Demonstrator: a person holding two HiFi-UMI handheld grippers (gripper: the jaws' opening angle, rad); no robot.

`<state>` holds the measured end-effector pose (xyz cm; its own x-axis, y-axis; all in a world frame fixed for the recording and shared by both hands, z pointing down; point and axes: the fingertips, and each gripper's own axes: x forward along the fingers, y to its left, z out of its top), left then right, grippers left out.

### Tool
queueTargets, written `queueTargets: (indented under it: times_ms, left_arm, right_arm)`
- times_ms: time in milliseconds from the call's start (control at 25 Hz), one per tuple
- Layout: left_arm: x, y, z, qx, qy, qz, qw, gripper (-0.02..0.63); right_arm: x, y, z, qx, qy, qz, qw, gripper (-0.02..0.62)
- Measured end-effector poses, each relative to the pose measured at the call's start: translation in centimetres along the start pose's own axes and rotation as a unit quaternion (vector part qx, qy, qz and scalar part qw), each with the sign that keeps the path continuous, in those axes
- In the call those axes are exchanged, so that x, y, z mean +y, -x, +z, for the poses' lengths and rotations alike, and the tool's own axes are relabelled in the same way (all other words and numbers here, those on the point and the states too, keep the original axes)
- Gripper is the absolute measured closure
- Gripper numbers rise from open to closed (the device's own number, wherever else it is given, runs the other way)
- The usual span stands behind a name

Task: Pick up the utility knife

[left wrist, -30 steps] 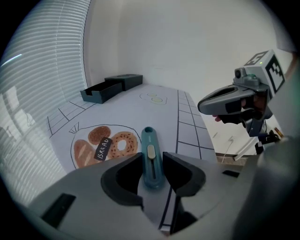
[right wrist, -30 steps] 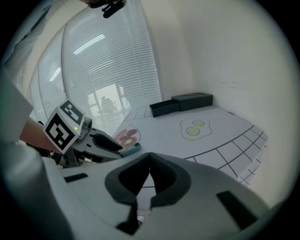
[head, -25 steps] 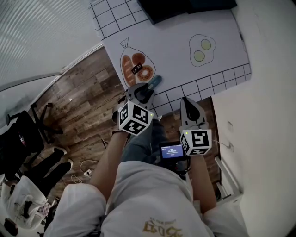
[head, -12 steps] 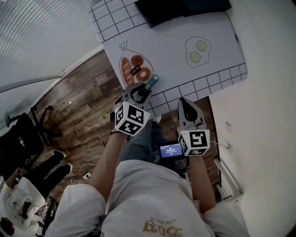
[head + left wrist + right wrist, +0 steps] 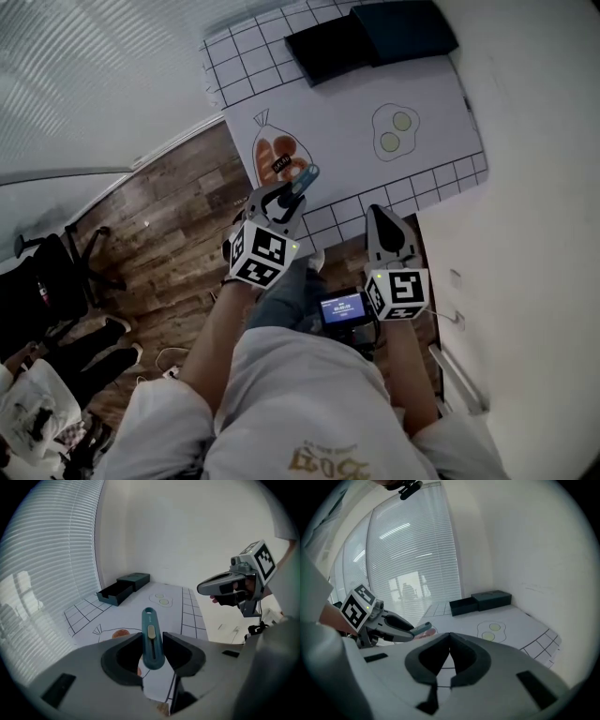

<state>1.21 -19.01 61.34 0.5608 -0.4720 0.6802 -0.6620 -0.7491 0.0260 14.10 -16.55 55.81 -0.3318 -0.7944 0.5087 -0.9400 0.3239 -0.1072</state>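
Observation:
The utility knife [image 5: 151, 638] is a slim teal handle with a pale slider. It sits lengthwise between the jaws of my left gripper [image 5: 153, 645], which is shut on it, and its far end sticks out beyond the tips. In the head view the knife [image 5: 306, 178] hangs in my left gripper [image 5: 284, 199] above the near edge of the white mat [image 5: 427, 89]. My right gripper [image 5: 385, 223] hovers beside it to the right, off the mat's near edge. Its jaws [image 5: 449, 649] meet with nothing between them. The right gripper view shows the left gripper [image 5: 393, 623] and the knife [image 5: 423, 628].
The mat carries a grid border, a drawing of a bread bag [image 5: 279, 155] and a drawing of two eggs [image 5: 392, 131]. A dark box with an open drawer [image 5: 370, 39] stands at the mat's far end. A white wall runs along the right; wooden floor lies below left.
Both grippers have risen over the mat's near edge. The left one carries the knife up with it, still gripped the same way.

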Motion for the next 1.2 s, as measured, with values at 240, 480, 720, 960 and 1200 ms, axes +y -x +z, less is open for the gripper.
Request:
queueTargets:
  times_ms: [240,480,720,960,1200]
  left_arm:
    - [0.5,2.3,2.6,-0.039,0.016,0.019,0.9989,0.463]
    - [0.7,4.6,4.7,-0.067,0.005,0.027,0.9974,0.463]
    - [1.3,6.9,6.3,-0.093,-0.001,0.038,0.9949,0.463]
    - [1.7,9.4,9.0,-0.129,-0.009,0.055,0.9901,0.463]
    - [1.4,12.2,11.7,-0.166,-0.004,0.070,0.9836,0.463]
  right_arm:
    - [-0.1,1.1,2.6,-0.029,0.015,-0.008,0.999,0.589]
    - [0.0,2.2,5.8,-0.067,0.023,-0.022,0.997,0.589]
    - [0.1,3.5,7.8,-0.090,0.025,-0.035,0.995,0.589]
    - [0.3,4.8,9.0,-0.105,0.032,-0.042,0.993,0.589]
    - [0.8,6.6,11.1,-0.131,0.039,-0.038,0.990,0.589]
